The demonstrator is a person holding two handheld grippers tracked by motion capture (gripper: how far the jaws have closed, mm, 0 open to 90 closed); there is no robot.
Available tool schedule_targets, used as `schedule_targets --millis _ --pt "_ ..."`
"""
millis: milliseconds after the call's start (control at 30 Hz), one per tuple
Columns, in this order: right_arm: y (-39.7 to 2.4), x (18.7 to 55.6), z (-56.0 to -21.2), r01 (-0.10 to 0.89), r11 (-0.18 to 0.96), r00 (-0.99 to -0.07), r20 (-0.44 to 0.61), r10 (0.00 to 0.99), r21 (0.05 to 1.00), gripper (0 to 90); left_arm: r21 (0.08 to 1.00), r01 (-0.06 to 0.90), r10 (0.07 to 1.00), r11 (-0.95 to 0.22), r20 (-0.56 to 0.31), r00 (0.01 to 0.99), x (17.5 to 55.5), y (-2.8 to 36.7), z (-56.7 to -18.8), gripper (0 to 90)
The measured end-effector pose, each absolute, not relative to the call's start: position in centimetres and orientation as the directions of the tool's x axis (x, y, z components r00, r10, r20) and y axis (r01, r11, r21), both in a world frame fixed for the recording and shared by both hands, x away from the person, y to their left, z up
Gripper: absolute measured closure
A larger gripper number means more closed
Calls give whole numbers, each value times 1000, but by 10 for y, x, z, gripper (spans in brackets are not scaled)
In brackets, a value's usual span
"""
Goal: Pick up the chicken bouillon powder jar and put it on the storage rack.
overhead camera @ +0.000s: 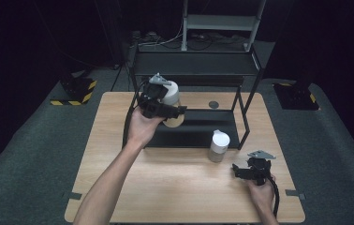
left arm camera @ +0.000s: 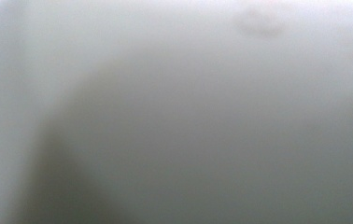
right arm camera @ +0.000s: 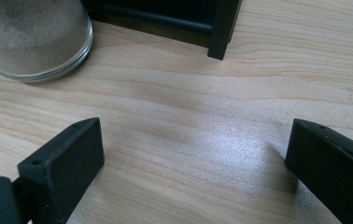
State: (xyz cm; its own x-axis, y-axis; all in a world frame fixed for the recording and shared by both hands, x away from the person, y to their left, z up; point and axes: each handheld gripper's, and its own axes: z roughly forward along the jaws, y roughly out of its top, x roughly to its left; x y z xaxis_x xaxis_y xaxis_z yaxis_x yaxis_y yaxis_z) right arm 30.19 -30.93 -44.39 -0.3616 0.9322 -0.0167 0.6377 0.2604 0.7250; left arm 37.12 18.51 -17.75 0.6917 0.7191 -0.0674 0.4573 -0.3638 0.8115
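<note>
A light wooden bench [overhead camera: 184, 197] stands on dark grey carpet floor [overhead camera: 30, 154]. A black metal shelf rack [overhead camera: 198, 68] sits on its far half. Yellow-and-black striped stand bases [overhead camera: 74, 91] flank it; the surrounding room is dark.

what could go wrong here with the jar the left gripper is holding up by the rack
1. The left gripper holds the jar in the air beside the black rack; a careless swing might knock the jar against the frame.
2. The left gripper view is a grey blur, so the grip can't be checked there; if it's shallow, the jar may slip and fall.
3. A second jar stands on the table by the rack's front leg and might get bumped.
</note>
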Motion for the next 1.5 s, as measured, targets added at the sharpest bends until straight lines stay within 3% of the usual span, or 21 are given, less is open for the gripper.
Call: schedule_targets --millis 300,600,1233,1500 --pt "-309 302 -444 636 261 -362 -17 932 726 35 826 435 751 -358 -22 660 379 176 -123 314" --pt "-309 302 -444 637 259 -361 -16 932 726 35 827 463 786 -319 -42 617 398 172 -91 315" --pt "-309 302 -444 637 261 -362 -17 932 725 36 795 556 911 -244 -7 411 450 130 -88 316" --pt "-309 302 -444 637 261 -362 -17 932 725 36 772 577 916 -266 16 400 464 124 -94 315"
